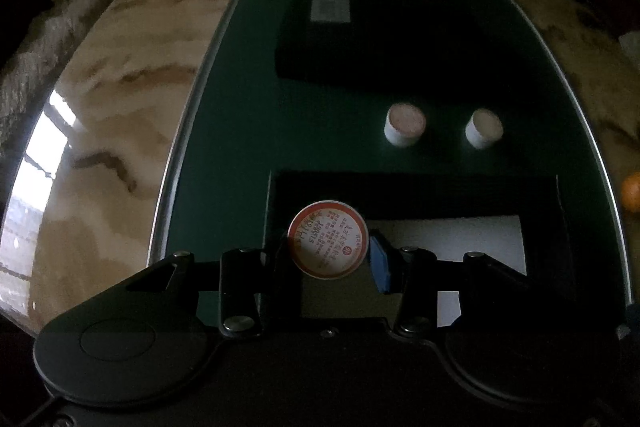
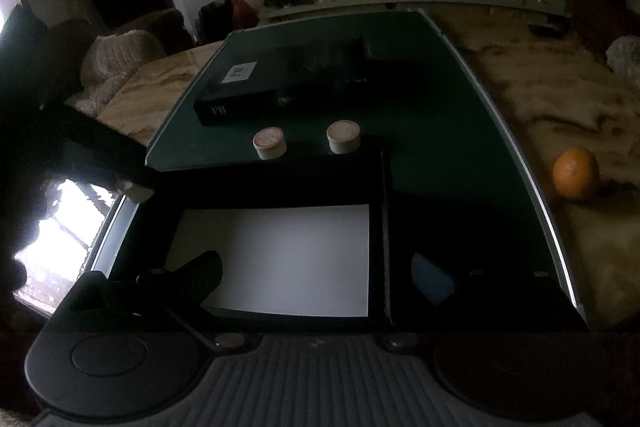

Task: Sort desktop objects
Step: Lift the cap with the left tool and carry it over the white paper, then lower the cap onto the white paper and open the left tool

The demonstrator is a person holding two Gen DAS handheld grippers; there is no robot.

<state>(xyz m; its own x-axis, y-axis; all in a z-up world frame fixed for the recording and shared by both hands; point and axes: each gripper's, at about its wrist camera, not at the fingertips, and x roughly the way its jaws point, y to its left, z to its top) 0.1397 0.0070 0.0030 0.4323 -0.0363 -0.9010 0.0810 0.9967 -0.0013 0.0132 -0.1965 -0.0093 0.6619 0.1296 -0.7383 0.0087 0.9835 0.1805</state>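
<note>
While L tongs [image 1: 334, 255] are clamping a round labelled tub [image 1: 328, 239] over the open black box [image 2: 380, 227], R tongs [image 2: 320, 279] are hanging agape, empty; two tubs [image 1: 405, 125] [image 1: 483, 127] are sitting outside on desk [image 1: 240, 131].

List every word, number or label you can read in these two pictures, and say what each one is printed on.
"190515", seen upside down: on the round lid held in the left hand-held gripper.
Red characters around that number: too small to read.
Grey label on the black box: blurred.
Marks on the box's side: unreadable.
Two small white jars: lid print too faint.
</note>
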